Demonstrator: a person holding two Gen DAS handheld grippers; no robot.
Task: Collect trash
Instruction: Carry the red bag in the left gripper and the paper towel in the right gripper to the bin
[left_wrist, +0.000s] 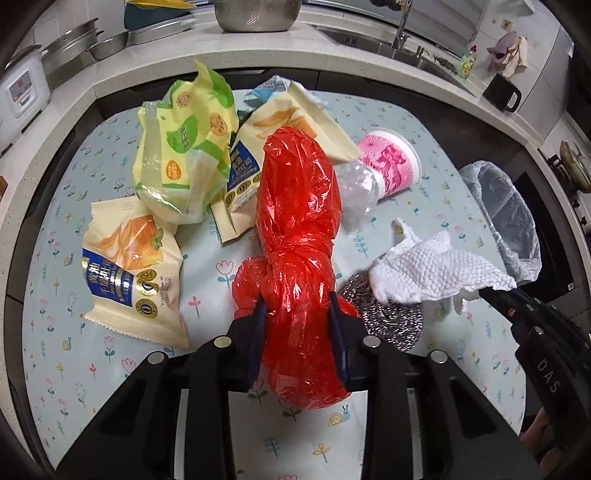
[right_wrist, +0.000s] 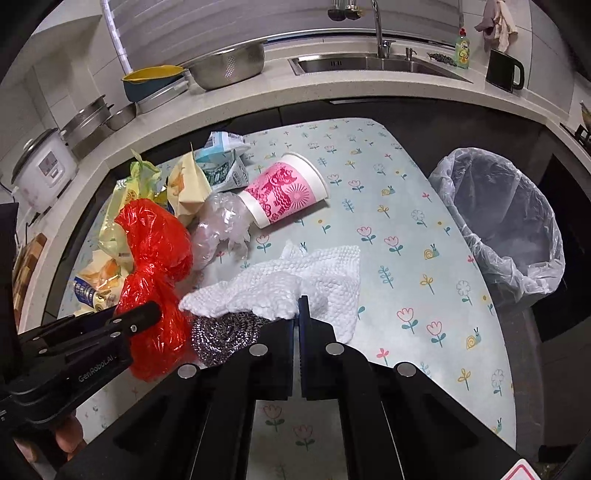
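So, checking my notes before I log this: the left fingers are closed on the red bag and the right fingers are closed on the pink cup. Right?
Not quite. The right fingers pinch the white paper towel, as the right wrist view shows; the pink cup lies untouched. The left fingers do grip the red bag.

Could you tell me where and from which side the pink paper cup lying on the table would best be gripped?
Grip the pink cup across its middle, coming from above with one finger on each long side. It lies tipped over on the table, its narrow base against the clear plastic and its wide mouth end free. A light squeeze should do, since the paper wall may crush.
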